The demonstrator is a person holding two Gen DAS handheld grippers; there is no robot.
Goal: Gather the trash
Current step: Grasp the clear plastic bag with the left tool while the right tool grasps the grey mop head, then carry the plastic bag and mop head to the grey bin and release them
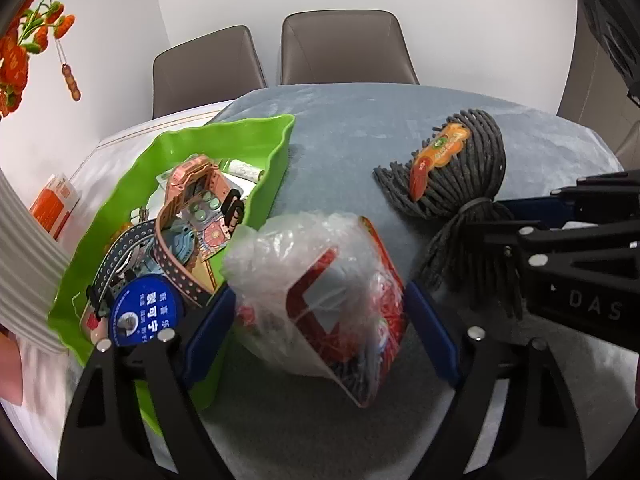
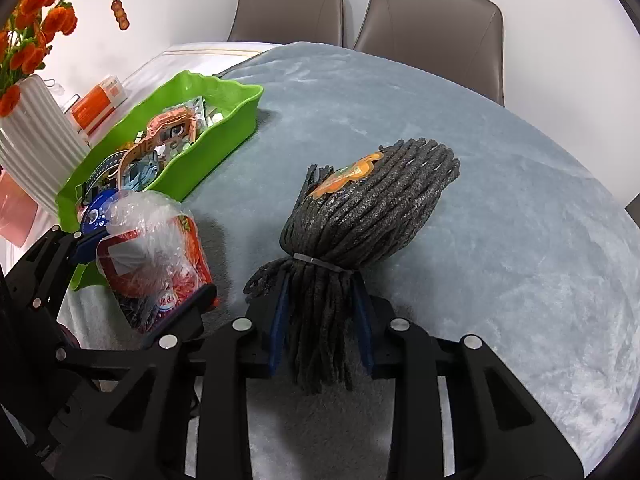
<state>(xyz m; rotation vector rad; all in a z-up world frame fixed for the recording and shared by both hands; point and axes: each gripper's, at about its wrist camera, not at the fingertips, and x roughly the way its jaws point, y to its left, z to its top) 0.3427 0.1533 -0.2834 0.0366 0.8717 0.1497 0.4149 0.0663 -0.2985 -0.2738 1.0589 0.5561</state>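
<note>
Left tool [image 1: 320, 312] clamped on plastic-wrapped red package [image 1: 332, 300], just beside green tray [image 1: 256, 132] of trash. Right tool [image 2: 320, 320] clamped on grey mop head [image 2: 360, 216], resting on tabletop [image 2: 500, 240] right of tray.

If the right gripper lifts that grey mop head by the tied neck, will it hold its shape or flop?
The mop head is bundled yarn cinched by a tie, so it will probably sag and swing, not stay stiff. The right gripper brackets the loose strands; these may compress and slip. It looks light.
</note>
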